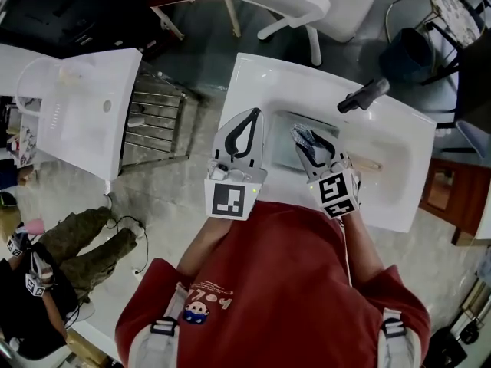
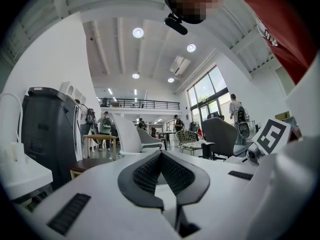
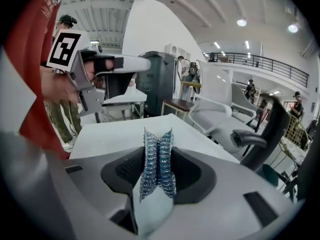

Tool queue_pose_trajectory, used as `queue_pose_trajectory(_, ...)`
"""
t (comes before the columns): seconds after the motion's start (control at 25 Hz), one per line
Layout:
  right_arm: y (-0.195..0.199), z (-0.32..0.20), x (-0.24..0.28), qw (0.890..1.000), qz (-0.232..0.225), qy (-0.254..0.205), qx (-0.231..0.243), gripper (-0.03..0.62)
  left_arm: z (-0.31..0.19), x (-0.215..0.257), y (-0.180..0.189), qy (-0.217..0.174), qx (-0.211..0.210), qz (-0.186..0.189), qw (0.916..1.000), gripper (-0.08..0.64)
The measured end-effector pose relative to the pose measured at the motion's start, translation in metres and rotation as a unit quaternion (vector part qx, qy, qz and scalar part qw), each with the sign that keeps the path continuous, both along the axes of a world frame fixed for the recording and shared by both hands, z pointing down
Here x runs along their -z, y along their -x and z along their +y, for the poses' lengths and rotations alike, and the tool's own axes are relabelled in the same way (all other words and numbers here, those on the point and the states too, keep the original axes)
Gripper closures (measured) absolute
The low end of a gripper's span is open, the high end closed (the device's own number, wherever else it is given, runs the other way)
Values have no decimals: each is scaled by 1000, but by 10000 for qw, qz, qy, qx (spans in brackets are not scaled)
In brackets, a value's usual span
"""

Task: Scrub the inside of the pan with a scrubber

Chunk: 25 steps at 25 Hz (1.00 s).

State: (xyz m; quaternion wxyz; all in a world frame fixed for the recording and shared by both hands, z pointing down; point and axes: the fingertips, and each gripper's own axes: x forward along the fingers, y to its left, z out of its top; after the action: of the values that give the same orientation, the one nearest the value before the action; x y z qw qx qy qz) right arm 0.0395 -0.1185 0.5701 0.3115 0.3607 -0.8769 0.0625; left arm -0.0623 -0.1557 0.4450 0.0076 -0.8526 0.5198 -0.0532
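Hovering over the near edge of the white sink counter (image 1: 253,75), the left gripper (image 1: 252,118) has its fingers closed tip to tip on nothing. Just to its right, what looks like a grey pan (image 1: 284,140) lies in the basin, partly hidden. Above it, the right gripper (image 1: 301,135) has its fingers clamped on a blue-silver mesh scrubber (image 3: 158,159). The scrubber is apparently not yet on the metal. To scrub well, I would lower the mesh flat onto the pan floor and keep the pinch firm. Small overlapping circles would cover the floor, the left gripper could steady the rim, and the dark faucet (image 1: 364,96) beyond is best avoided.
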Motion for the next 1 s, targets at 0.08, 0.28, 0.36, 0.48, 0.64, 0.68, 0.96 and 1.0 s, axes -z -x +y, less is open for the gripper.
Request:
queue_pose_trajectory(0.08, 3, 7, -15, 9994, 118, 253, 195, 420, 3, -7, -4, 54, -60, 3, 10000, 552)
queue_pose_trajectory(0.28, 9, 32, -54, 9892, 770, 790, 969, 419, 13, -20, -14, 176, -160, 23, 9997, 552)
queue_pose_trajectory(0.36, 12, 41, -69, 9800, 1020, 1001, 1386, 419, 16, -24, -15, 233, -170, 26, 9996, 552)
queue_pose_trajectory(0.48, 14, 51, -89, 9674, 1218, 1386, 1735, 419, 18, -29, -16, 292, -176, 31, 9994, 552)
queue_pose_trajectory(0.64, 14, 59, -111, 9528, 1449, 1771, 1993, 419, 19, -35, -14, 394, -155, 41, 9991, 552)
queue_pose_trajectory(0.68, 14, 60, -115, 9496, 1512, 1818, 2057, 419, 19, -36, -14, 403, -155, 39, 9991, 552)
queue_pose_trajectory(0.96, 13, 62, -136, 9284, 1656, 2284, 2416, 420, 20, -36, -16, 373, -189, -8, 9991, 552)
queue_pose_trajectory(1.0, 14, 64, -138, 9246, 1661, 2360, 2488, 420, 21, -36, -17, 367, -195, -9, 9991, 552)
